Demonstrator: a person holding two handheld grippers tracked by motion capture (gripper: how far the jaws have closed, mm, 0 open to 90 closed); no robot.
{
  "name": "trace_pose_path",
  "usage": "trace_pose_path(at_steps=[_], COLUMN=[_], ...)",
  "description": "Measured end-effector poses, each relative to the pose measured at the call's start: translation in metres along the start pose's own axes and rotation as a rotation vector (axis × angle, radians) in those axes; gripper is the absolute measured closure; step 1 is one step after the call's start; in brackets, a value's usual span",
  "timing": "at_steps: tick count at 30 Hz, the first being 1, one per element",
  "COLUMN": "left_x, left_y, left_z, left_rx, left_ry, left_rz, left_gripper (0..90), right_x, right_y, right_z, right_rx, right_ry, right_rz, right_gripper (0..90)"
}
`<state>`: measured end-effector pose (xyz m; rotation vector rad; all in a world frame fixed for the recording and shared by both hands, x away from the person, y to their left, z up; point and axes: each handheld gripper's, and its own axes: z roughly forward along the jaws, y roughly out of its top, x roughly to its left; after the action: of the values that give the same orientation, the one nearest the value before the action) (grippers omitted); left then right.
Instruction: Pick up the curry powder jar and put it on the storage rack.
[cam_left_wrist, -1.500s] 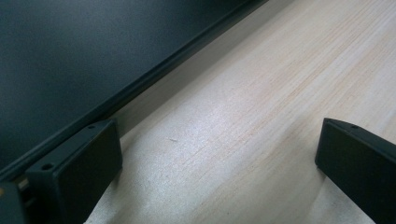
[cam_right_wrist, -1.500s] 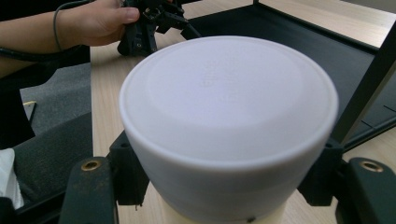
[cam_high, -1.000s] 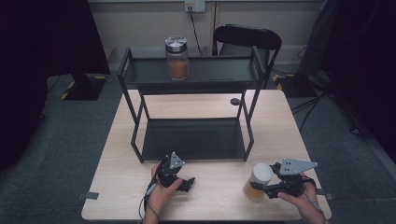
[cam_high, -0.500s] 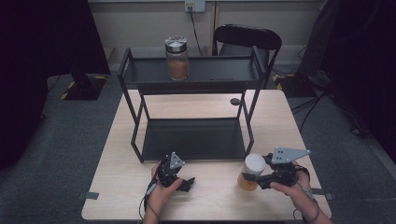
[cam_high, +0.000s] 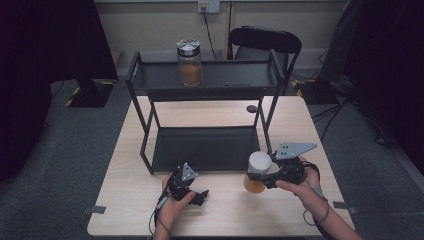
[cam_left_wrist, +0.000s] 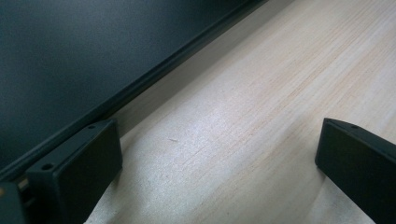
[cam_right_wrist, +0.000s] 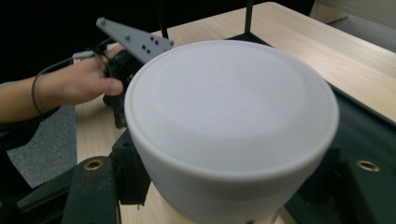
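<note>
My desk (cam_high: 150, 210) is pale wood on a dark grey carpet (cam_high: 55, 150). A black chair (cam_high: 265, 40) stands at its far side, against a beige wall (cam_high: 150, 20) with a socket (cam_high: 208, 6) and a cable hanging down. Dark shapes fill the far left and right corners. Light is dim and even.

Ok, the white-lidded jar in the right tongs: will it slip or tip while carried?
The jar looks rigid, likely glass, so possibly slippery. It seems partly filled with orange-brown contents, so probably fairly heavy. The right tongs grip it just below the lid, so it may swing if jerked.
</note>
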<state>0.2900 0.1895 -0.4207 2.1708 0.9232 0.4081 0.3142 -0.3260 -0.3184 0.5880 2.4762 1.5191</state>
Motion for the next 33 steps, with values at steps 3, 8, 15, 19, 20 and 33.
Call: trace_pose_path(at_steps=[3,8,15,19,20,33], left_x=[0.0,0.0,0.0,0.0,0.0,0.0], left_y=[0.0,0.0,0.0,0.0,0.0,0.0], left_z=[0.0,0.0,0.0,0.0,0.0,0.0], left_rx=[0.0,0.0,0.0,0.0,0.0,0.0], left_ry=[0.0,0.0,0.0,0.0,0.0,0.0], left_rz=[0.0,-0.001,-0.001,0.0,0.0,0.0], left_gripper=[0.0,0.0,0.0,0.0,0.0,0.0], right_x=[-0.004,-0.009,-0.015,-0.017,-0.018,-0.02], right_y=[0.009,0.024,0.045,0.057,0.059,0.1], right_z=[0.002,0.003,0.003,0.002,0.001,0.006], right_rx=[-0.008,-0.012,-0.007,-0.007,-0.008,-0.014], right_ry=[-0.005,-0.02,-0.041,-0.048,-0.047,-0.043], right_rz=[0.006,0.012,0.018,0.012,0.012,-0.011], right_gripper=[34.2,34.2,34.2,34.2,34.2,34.2])
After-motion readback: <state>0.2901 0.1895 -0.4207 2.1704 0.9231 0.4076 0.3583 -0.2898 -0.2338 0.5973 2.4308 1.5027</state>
